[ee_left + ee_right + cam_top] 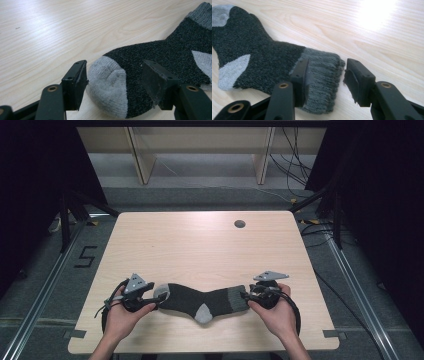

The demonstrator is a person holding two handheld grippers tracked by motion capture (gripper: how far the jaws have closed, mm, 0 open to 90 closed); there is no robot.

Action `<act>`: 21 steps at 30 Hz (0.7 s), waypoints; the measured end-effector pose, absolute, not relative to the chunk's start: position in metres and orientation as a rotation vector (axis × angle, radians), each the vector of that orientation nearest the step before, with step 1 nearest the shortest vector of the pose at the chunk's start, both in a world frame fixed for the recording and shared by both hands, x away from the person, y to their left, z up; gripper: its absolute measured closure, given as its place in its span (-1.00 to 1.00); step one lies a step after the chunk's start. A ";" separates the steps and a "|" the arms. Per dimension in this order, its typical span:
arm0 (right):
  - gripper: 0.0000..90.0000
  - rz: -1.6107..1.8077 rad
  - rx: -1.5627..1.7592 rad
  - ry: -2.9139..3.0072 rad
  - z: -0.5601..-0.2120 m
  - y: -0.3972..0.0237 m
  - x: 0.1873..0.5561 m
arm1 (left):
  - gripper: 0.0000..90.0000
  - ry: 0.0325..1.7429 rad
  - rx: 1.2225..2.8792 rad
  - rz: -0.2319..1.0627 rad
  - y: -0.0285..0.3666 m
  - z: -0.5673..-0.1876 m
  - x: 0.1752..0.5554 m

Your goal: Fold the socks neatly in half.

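A dark grey sock [192, 299] with a light grey toe, heel and cuff lies flat on the wooden table [200, 245], near its front edge. My left gripper [154, 296] is at the toe end. In the left gripper view its jaws [113, 77] stand apart on either side of the light grey toe [107, 85], and the pads do not press on it. My right gripper [245, 296] is at the cuff end. Its jaws [328, 75] are also open, with the ribbed grey cuff [322, 72] between them. A hand holds each gripper.
A round cable hole [239, 224] sits at the table's far right. Beyond the table are pale wooden shelf legs [142, 165] and loose cables [295, 165] on the floor. Black curtains flank both sides. The far half of the tabletop is bare wood.
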State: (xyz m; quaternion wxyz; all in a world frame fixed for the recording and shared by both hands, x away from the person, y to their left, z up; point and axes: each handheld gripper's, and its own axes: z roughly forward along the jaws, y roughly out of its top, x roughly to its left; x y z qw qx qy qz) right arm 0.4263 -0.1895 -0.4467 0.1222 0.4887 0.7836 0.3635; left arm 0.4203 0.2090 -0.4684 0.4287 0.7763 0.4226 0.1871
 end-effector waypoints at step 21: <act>0.18 1.037 1.355 2.324 -0.452 -0.202 0.441 | -0.20 1.152 1.860 0.403 0.223 -0.471 0.428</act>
